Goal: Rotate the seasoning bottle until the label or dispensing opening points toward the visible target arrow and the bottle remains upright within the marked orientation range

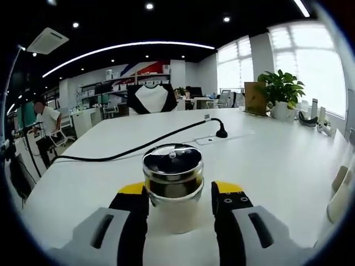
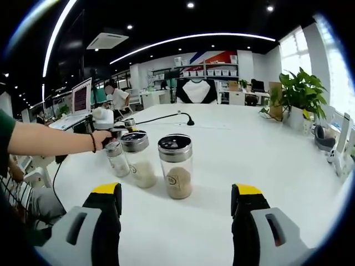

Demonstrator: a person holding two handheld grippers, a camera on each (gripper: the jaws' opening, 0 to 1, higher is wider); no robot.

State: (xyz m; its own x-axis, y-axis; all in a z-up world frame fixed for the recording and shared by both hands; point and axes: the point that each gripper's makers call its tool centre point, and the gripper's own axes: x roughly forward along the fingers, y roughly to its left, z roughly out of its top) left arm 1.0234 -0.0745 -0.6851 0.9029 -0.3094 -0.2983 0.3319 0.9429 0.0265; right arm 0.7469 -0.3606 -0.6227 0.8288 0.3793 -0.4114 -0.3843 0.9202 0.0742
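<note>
Left gripper closed around a seasoning bottle; right gripper spread wide on nothing.

In the left gripper view, yellow-tipped fingers pressed against both sides of the upright bottle on the white tabletop, black cable lying beyond it. In the right gripper view, nearest past the spread fingers a tall jar of brown powder, upright; left of that jar two more bottles, a hand at the furthest; potted plant far right.
</note>
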